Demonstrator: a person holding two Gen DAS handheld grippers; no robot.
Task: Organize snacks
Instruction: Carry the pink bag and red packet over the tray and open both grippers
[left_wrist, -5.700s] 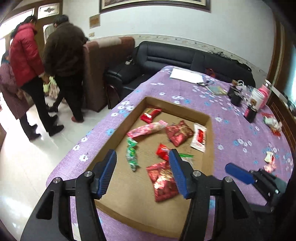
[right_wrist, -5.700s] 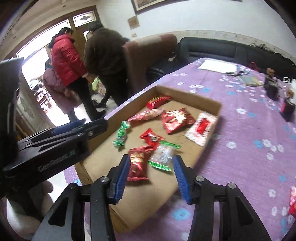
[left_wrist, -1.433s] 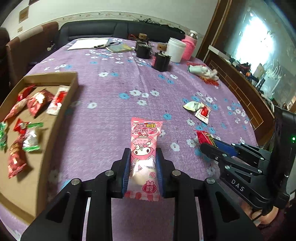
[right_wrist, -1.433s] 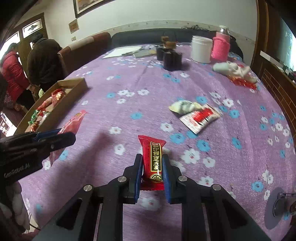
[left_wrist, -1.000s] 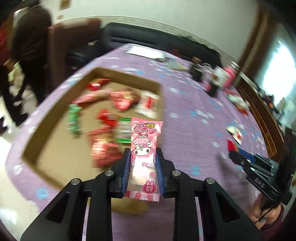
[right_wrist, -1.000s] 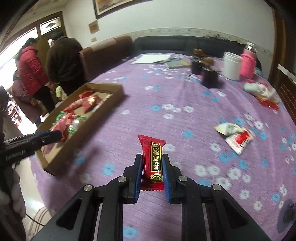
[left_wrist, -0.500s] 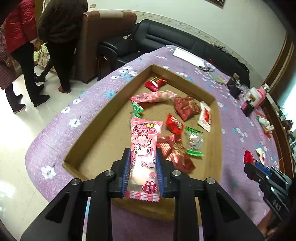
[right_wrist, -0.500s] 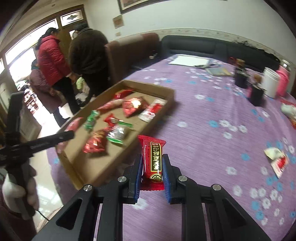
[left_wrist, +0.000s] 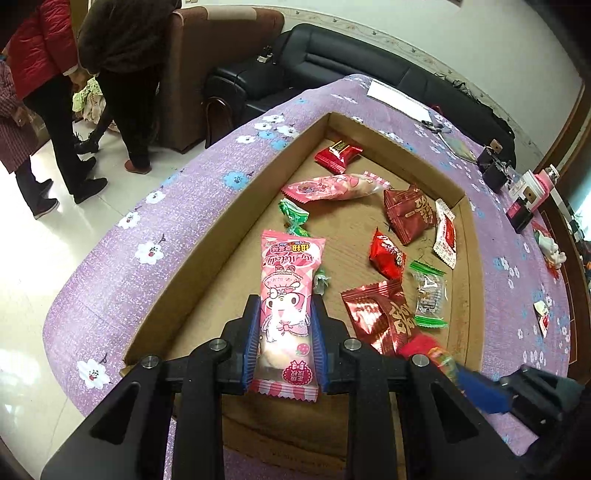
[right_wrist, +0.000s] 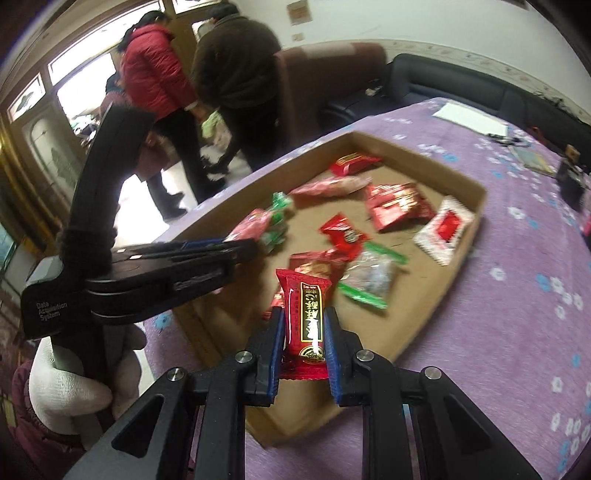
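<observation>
A shallow cardboard tray (left_wrist: 236, 206) sits on the purple flowered tablecloth and holds several red, pink and green snack packets. My left gripper (left_wrist: 284, 339) is shut on a pink cartoon snack packet (left_wrist: 288, 291) and holds it above the tray's near left part. My right gripper (right_wrist: 304, 339) is shut on a red snack bar (right_wrist: 306, 314) and holds it above the tray's (right_wrist: 476, 206) near edge. The left gripper also shows in the right wrist view (right_wrist: 184, 258), at the left over the tray.
Two loose snacks (left_wrist: 542, 314) lie on the cloth right of the tray. Dark cups, a pink bottle (left_wrist: 543, 184) and papers (left_wrist: 399, 99) stand at the table's far end. Several people (right_wrist: 192, 85) stand on the floor left, beside a brown chair and black sofa.
Both grippers have carried their packets from the table's right side to over the tray and come lower and closer to it. Both stay shut.
</observation>
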